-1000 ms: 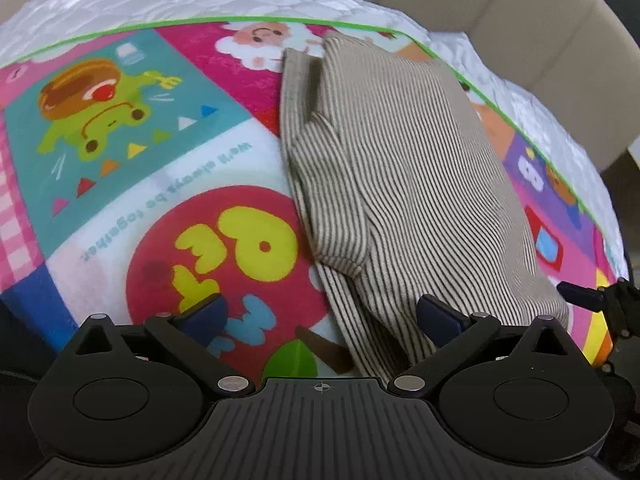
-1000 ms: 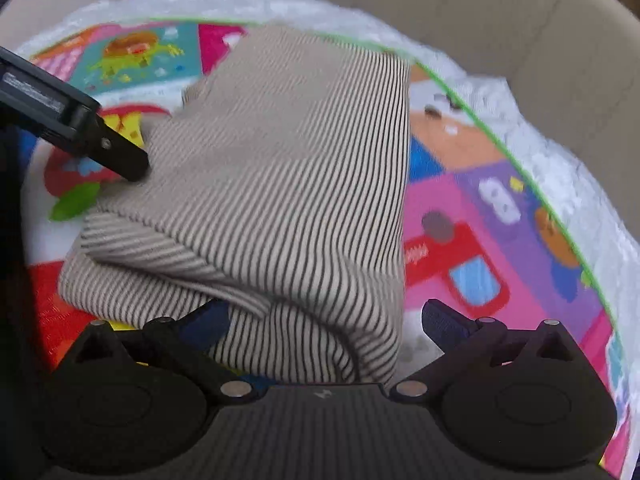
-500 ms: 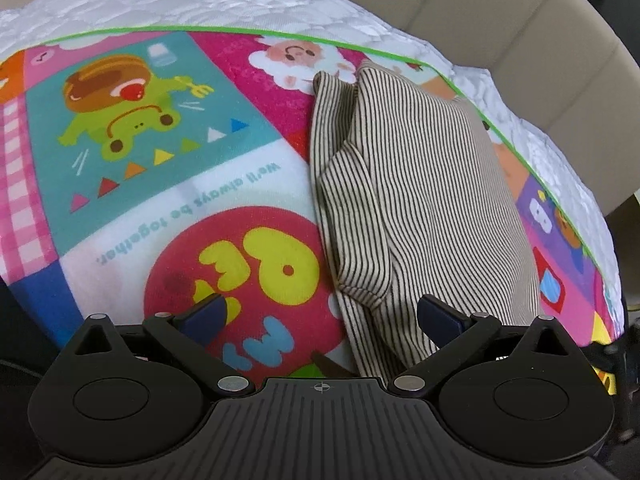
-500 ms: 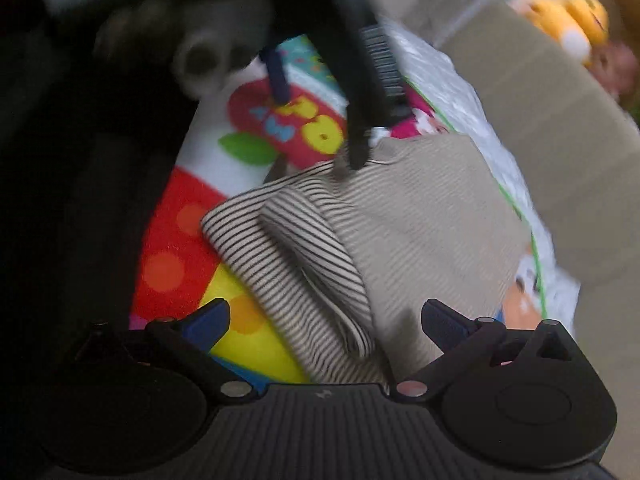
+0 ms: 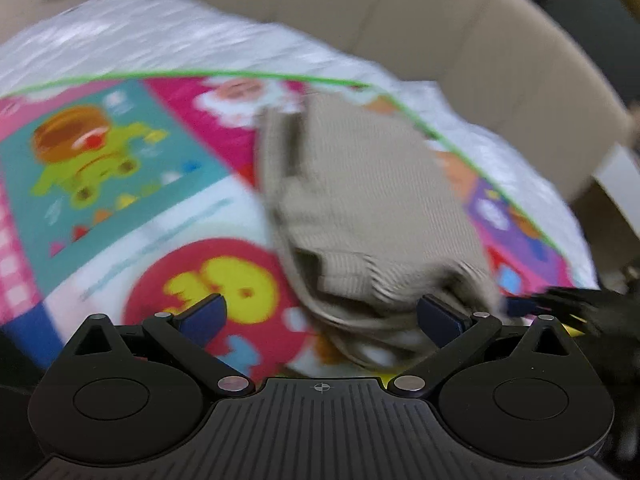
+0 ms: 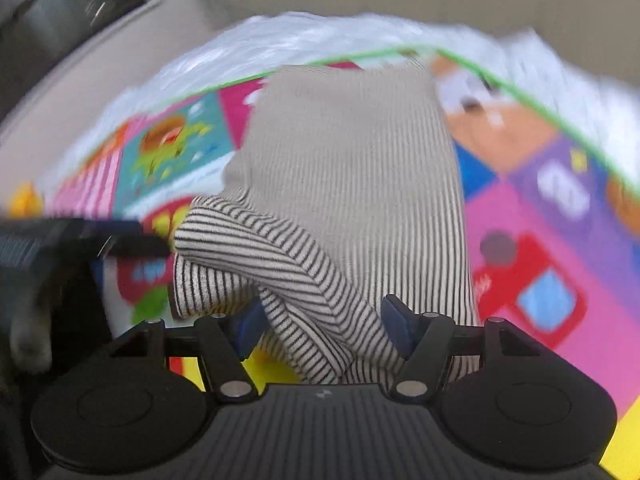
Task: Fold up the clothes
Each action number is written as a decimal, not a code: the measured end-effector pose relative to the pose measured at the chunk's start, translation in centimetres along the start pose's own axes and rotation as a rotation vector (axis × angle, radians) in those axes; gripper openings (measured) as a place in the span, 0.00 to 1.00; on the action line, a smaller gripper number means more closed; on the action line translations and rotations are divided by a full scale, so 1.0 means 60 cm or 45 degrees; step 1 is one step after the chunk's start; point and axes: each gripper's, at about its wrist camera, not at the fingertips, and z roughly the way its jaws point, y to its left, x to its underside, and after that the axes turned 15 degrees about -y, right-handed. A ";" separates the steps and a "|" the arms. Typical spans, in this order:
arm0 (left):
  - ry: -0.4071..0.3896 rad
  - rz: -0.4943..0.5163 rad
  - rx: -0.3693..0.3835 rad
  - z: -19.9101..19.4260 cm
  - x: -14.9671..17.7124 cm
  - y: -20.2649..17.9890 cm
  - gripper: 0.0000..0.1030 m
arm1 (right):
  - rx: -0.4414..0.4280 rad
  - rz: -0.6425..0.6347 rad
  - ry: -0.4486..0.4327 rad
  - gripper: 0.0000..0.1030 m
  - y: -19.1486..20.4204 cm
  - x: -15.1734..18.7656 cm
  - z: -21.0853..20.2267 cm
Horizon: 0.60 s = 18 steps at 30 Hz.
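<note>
A folded beige garment with thin dark stripes (image 5: 368, 200) lies on a colourful cartoon play mat (image 5: 120, 184); it also shows in the right wrist view (image 6: 352, 168). My left gripper (image 5: 320, 314) is open and empty, just short of the garment's near left corner. My right gripper (image 6: 324, 322) has its jaws half closed around the garment's near folded edge (image 6: 304, 292), which is bunched between the fingers. The left gripper's finger shows at the left of the right wrist view (image 6: 120, 240). The right gripper's tip shows at the right of the left wrist view (image 5: 560, 304).
The mat lies on a white quilted cover (image 5: 160, 36) with a green edge line (image 5: 240, 74). A beige padded sofa back (image 5: 460, 32) curves behind it. The mat also shows in the right wrist view (image 6: 540, 240). Both views are blurred by motion.
The right gripper swung back to face the garment's near edge and its jaws narrowed around the fold. The left gripper pulled back a little and stays open.
</note>
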 end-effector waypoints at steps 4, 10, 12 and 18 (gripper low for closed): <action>0.059 0.154 0.133 0.003 0.014 -0.036 1.00 | -0.013 0.071 -0.001 0.61 -0.012 0.007 -0.002; 0.174 0.258 0.039 0.039 0.032 -0.052 1.00 | 0.005 -0.283 -0.051 0.68 0.037 0.006 -0.027; 0.177 0.197 -0.002 0.046 0.028 -0.036 1.00 | 0.013 -0.486 -0.081 0.84 0.059 0.017 -0.043; 0.155 0.035 -0.068 0.050 0.018 0.001 1.00 | 0.080 -1.040 -0.076 0.88 0.113 0.071 -0.039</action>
